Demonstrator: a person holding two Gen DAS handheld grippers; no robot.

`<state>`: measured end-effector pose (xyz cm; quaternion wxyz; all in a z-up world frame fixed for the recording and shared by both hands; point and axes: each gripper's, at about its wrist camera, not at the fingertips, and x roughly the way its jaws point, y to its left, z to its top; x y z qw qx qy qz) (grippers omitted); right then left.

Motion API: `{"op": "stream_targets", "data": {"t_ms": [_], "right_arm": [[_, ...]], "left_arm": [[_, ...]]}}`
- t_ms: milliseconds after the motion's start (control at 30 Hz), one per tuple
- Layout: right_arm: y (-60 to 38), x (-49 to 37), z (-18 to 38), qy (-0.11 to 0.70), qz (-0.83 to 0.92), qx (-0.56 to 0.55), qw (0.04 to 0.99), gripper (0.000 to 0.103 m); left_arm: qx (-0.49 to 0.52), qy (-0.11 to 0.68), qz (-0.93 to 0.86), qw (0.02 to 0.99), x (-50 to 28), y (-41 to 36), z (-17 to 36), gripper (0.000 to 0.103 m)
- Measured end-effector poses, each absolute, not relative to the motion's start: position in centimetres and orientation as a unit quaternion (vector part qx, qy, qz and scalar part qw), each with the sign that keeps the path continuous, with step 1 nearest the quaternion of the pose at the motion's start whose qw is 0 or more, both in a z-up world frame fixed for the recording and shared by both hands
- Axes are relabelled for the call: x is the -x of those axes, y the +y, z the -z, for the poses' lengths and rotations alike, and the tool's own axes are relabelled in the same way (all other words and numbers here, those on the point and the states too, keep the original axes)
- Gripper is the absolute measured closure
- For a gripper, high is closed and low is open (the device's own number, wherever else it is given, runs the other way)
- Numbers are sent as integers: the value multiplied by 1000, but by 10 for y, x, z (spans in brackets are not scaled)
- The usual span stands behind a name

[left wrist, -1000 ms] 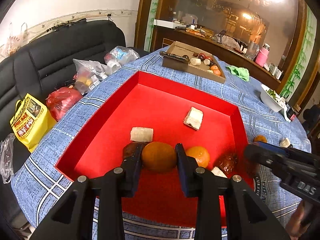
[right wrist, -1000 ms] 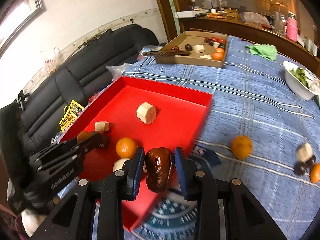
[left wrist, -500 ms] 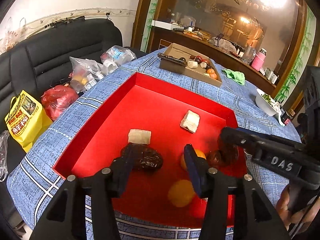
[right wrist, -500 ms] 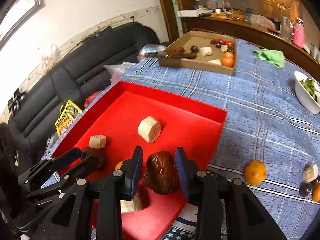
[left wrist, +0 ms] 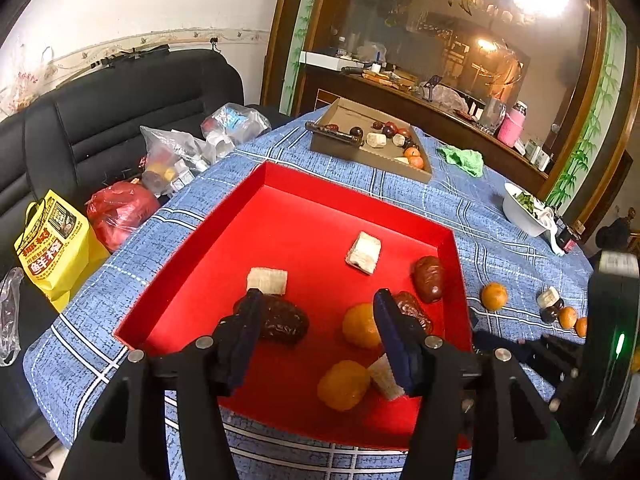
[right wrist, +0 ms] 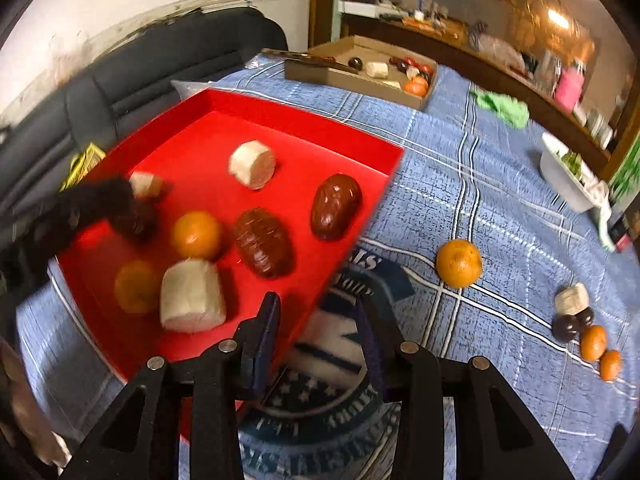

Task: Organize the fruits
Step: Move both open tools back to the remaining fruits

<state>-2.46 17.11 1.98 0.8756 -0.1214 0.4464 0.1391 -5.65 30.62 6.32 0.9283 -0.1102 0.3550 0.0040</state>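
A red tray (left wrist: 304,208) (right wrist: 208,116) lies on the blue checked tablecloth. It holds two oranges (left wrist: 343,385) (right wrist: 197,235), three dark brown dates (left wrist: 282,323) (right wrist: 336,205) and several pale cut chunks (left wrist: 363,253) (right wrist: 193,301). My left gripper (left wrist: 318,334) is open and empty above the tray's near part. My right gripper (right wrist: 318,342) is open and empty over the tray's right edge. A loose orange (right wrist: 459,263) (left wrist: 494,296) lies on the cloth to the right.
A small heap of fruit (right wrist: 584,328) lies at the far right. A cardboard box (left wrist: 370,148) with fruit stands at the back. A white bowl (left wrist: 524,210) and a green cloth (left wrist: 462,160) lie at the right. Bags (left wrist: 52,240) sit on the black sofa at the left.
My left gripper opened, dropped its orange in the tray and rose. My right gripper opened, left its date in the tray and pulled back to the right edge.
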Motion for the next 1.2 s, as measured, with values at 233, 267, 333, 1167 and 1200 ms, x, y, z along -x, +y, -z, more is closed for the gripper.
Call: {"op": "stream_targets", "data": {"t_ms": [233,267,333,1167,1200], "right_arm": [[179,43,-17,458,-113,169,865,54],[177,44,-17,462,-113,164,864,54],[171,48,-17,468,-113,153,863,54],[-39,100,-51,375,-29,-44,925,45],[-49,102,-51,367,-19,-43,929,45]], "left_arm": [[115,349,-7,930,63,304,-72,45],[115,347,-7,931,64,302,-74,45],[113,346,-5,931,66,299,-76,45],[91,352,77,928,76,231,-96,35],[94,349,85,928,80,229,-101,35]]}}
